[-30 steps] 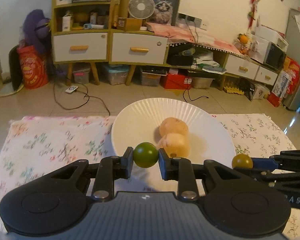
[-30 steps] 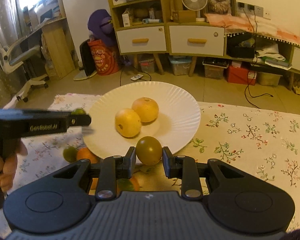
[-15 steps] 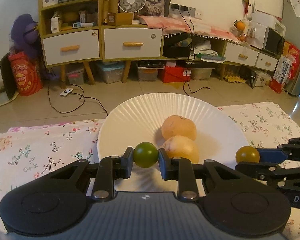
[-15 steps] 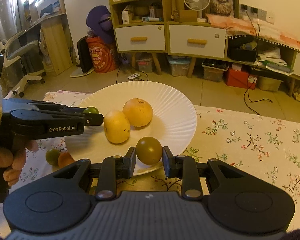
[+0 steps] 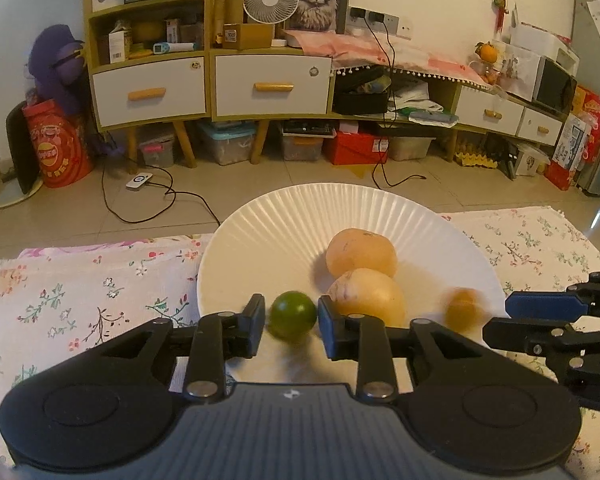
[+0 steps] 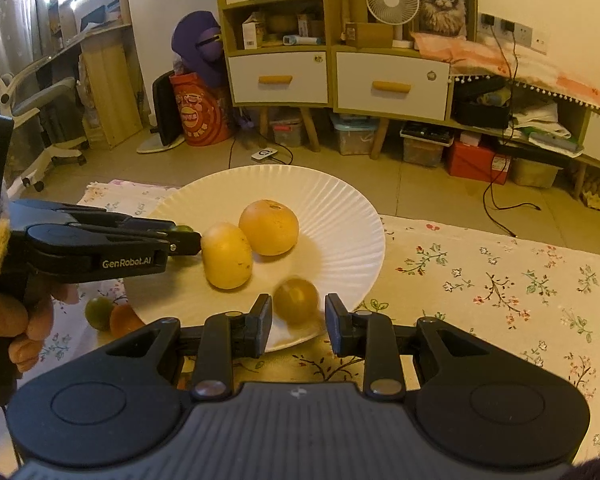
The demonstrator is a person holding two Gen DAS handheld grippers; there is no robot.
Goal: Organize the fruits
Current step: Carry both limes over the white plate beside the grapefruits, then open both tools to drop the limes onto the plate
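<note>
A: Where do the fruits lie at this moment?

B: Two big yellow-orange fruits, a rounder one point(image 6: 269, 227) and a longer one point(image 6: 227, 255), lie touching each other in the middle of the white plate point(image 6: 340, 216). The plate stands on the surface with the flowered cloth point(image 6: 500, 280).

A: And the left gripper point(image 5: 291, 318)?

B: Its jaws are a little apart. A small green fruit point(image 5: 292, 315) is between them, over the near part of the plate. I see a thin gap on each side of it, so the jaws do not press it.

A: The right gripper point(image 6: 298, 314)?

B: Its jaws are also parted. A brownish-yellow fruit point(image 6: 297, 301) is between them, blurred, with free space on both sides. It is over the near rim of the plate; whether it rests on the plate I cannot tell.

A: Is any fruit outside the plate?

B: Yes. In the right wrist view a small green one point(image 6: 98, 313) and an orange one point(image 6: 125, 320) lie on the cloth, just beside the left edge of the plate, touching each other.
</note>
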